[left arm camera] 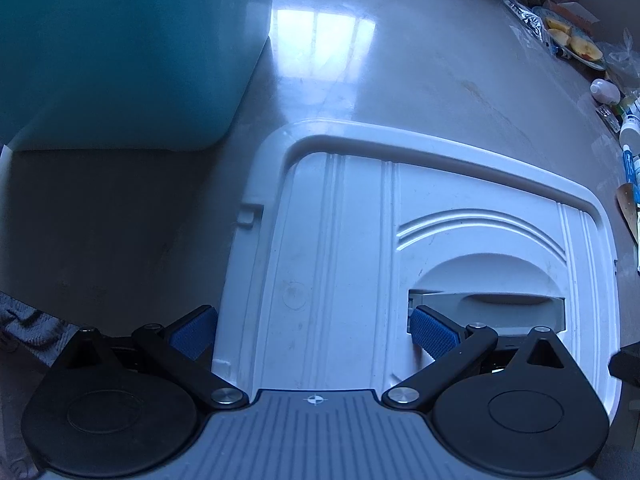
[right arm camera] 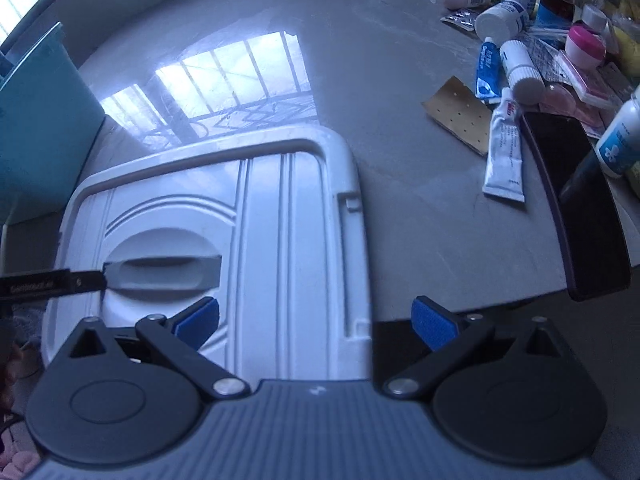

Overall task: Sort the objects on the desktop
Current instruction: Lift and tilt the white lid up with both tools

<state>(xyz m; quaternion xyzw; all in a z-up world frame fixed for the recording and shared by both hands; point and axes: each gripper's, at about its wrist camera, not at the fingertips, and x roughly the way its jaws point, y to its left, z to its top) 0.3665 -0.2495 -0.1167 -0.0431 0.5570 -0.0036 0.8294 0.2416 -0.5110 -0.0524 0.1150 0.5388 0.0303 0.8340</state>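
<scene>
Two wrist views, both over a closed white storage box lid (left arm camera: 360,240) on the grey table (left arm camera: 400,60)

Left wrist view: left gripper (left arm camera: 314,334) spread wide, holding nothing; its blue pads straddle the left half of the lid, right pad (left arm camera: 434,332) at the end of the recessed grey handle (left arm camera: 492,308). Teal bin (left arm camera: 120,52) stands just beyond the box on the left. Far right edge: plate of cut fruit (left arm camera: 572,42), small bottles, too small to read

Right wrist view: right gripper (right arm camera: 316,324) likewise wide open and empty, straddling the lid's right edge, one pad over the lid, the other (right arm camera: 434,328) past the rim. Items to sort lie in a loose pile at upper right, well apart from the box: white ointment tube (right arm camera: 505,152), blue tube (right arm camera: 489,68), white pill bottles (right arm camera: 502,18), pink-lidded jar (right arm camera: 585,46), tan perforated plaster (right arm camera: 460,114), dark phone (right arm camera: 576,204)

Judgement: the step in hand looks like opening the box. Best done by steadying one side while the other gripper lifts at the handle or the rim latch, keeping the lid level

Writing: tube and bottle labels carry print, none legible; a dark bar at the left edge bears lettering, blurred
</scene>
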